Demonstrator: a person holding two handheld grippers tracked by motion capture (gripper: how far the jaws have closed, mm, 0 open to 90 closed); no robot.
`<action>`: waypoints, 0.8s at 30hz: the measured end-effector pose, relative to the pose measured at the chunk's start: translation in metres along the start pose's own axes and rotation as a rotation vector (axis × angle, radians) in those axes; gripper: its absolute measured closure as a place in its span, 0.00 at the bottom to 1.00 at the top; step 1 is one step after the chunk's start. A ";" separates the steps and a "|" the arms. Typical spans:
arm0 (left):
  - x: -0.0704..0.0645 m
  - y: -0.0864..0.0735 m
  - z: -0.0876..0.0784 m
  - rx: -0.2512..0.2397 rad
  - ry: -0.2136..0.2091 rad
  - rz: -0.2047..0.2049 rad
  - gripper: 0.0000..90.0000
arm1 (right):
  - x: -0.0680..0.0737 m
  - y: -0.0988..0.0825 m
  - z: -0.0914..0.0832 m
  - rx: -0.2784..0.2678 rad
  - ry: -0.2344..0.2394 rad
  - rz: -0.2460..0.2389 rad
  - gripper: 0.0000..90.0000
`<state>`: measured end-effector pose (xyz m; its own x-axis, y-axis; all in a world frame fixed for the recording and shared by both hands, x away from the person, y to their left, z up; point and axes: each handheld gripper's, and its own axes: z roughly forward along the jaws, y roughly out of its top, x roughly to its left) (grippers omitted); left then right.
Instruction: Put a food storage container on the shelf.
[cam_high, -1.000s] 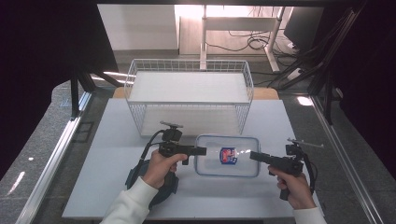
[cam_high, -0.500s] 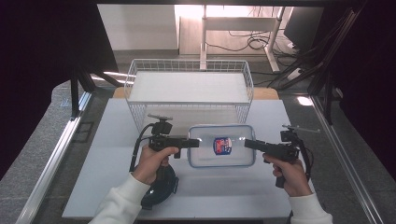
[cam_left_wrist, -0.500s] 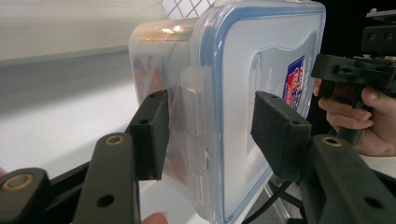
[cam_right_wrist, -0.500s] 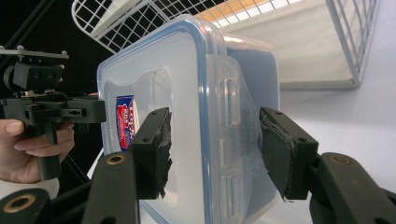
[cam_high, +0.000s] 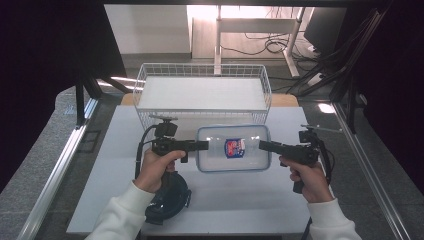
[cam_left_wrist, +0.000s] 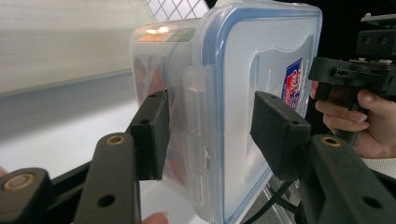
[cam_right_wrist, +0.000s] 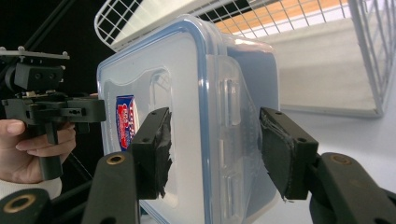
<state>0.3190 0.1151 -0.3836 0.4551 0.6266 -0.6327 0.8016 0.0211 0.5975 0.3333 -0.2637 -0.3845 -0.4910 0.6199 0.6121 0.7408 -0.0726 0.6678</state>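
While the clear lidded container (cam_high: 233, 148) sits between the two hands just near of the white wire basket (cam_high: 202, 95), the left tongs (cam_high: 202, 145) reach in from the left and straddle its left end. In the left gripper view the jaws stand wide on either side of the side latch, one toward the tub's underside and the other over the blue-edged lid (cam_left_wrist: 266, 70); whether either pad actually touches cannot be told. The right tongs (cam_high: 262, 145) come in from the right in the same way, and the right gripper view shows their jaws also spread wide, bracketing the right-hand latch of the container (cam_right_wrist: 201, 121) with gaps on both sides. A red and blue label (cam_high: 233, 148) marks the middle of the lid. On the white counter (cam_high: 240, 200), near the left forearm, lies a dark round object (cam_high: 169, 200), partly hidden by the hand. The basket's far side faces the floor beyond the counter.
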 end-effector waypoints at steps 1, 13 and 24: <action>0.000 0.001 -0.002 -0.003 0.002 0.001 0.53 | 0.002 0.002 0.001 -0.001 0.000 -0.003 0.50; 0.001 0.013 -0.026 -0.045 0.017 0.012 0.54 | 0.021 0.022 0.014 -0.004 0.020 -0.040 0.50; 0.011 0.026 -0.044 -0.068 0.006 0.003 0.54 | 0.037 0.038 0.028 0.002 0.020 -0.066 0.50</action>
<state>0.3282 0.1565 -0.3536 0.4547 0.6315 -0.6281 0.7720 0.0722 0.6315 0.3561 -0.2220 -0.3488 -0.5474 0.6078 0.5753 0.7075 -0.0310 0.7060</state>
